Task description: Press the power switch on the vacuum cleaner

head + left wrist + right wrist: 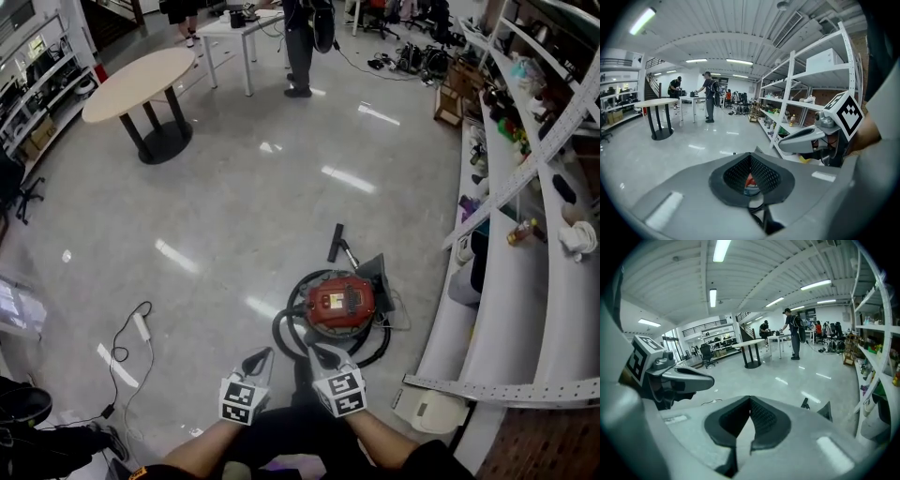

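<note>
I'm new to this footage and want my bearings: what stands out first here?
A red vacuum cleaner ringed by its black hose sits on the grey floor beside white shelving. Just short of it, the left gripper and right gripper hang side by side, jaws together, empty.

The head view is looking steeply down from above onto the floor [187, 216], close over the left gripper [255, 360] and right gripper [324, 356]. Each gripper view is riding low behind its own jaws, facing level across the room. All three are sharing the round table [141, 82], the standing person [298, 47] and the shelving [506, 309].
</note>
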Demonstrator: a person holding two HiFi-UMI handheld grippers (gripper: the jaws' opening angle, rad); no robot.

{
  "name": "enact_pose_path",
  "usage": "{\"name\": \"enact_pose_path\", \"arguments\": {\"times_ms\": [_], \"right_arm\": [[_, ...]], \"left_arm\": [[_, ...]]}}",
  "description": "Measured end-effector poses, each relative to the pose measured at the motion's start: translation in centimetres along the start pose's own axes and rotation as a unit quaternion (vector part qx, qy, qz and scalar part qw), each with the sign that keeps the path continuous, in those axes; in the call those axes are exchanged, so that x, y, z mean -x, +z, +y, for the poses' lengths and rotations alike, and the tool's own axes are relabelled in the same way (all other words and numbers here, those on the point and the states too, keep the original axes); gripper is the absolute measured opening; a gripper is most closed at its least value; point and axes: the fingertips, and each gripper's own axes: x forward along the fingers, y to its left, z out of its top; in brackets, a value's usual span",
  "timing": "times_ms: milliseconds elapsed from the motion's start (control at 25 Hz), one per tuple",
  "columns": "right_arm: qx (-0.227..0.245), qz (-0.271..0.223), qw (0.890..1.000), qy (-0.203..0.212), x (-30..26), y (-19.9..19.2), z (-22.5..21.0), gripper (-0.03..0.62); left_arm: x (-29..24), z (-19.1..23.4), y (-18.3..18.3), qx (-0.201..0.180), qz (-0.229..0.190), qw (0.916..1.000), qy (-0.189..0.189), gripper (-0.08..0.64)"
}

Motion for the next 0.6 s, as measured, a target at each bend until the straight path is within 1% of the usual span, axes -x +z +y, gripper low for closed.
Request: {"name": "enact_pose_path", "arguments": {"times_ms": [120, 240, 400, 600], "right_arm": [[-0.001, -0.013, 1.0, -0.002, 0.8, 0.2, 2.9, -0.008], [-0.003, -0.031, 0.999, -0.012, 1.9, 0.3, 6.3, -0.008], [-0.013, -0.053, 0.998, -0.027, 3.3, -0.2, 11.0, -0.008], [-0.031, -0.064, 0.997, -0.043, 5.5, -1.7, 16.7, -0.008]], "left_arm": [[2.6, 0.0, -0.1, -0.003, -0.018, 0.9998, -0.008, 0.014], [6.5, 0.4, -0.7, -0.002, -0.039, 0.9992, -0.01, 0.014], [12.2, 2.0, -2.1, 0.007, -0.063, 0.998, 0.0, 0.015], [18.2, 3.5, -4.3, 0.019, -0.074, 0.997, 0.01, 0.015]]}}
